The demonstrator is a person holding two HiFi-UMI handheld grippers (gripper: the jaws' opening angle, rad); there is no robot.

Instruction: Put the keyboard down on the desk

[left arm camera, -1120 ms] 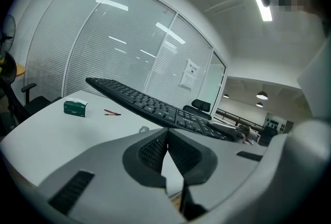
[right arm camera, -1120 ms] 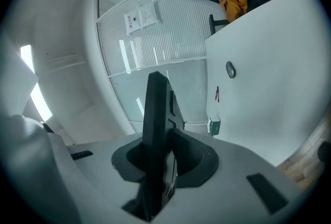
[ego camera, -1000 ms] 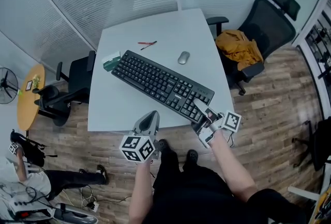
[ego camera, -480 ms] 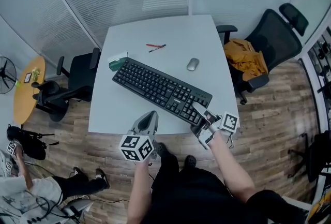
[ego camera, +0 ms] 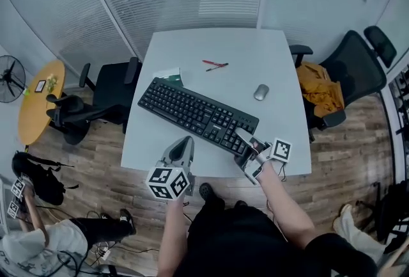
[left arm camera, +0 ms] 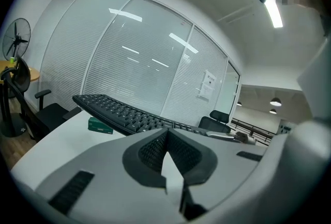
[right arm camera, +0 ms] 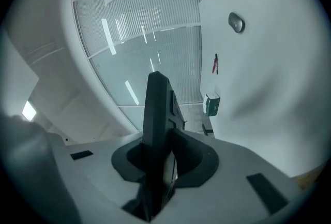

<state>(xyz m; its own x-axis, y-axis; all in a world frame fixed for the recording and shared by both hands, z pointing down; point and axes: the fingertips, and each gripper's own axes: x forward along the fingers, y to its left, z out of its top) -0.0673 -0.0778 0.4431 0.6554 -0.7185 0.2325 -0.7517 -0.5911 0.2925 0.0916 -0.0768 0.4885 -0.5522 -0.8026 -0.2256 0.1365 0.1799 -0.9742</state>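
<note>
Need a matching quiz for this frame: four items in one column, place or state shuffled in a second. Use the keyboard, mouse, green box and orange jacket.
Items
1. keyboard
2. mouse
3. green box
4. orange jacket

Places or states
A. draped over the black office chair beside the desk
B. one end clamped in the right tool
C. on the desk by the keyboard's far end
D. lying on the desk's right side, apart from the keyboard

Pairs: 1-B, 2-D, 3-C, 4-A
</note>
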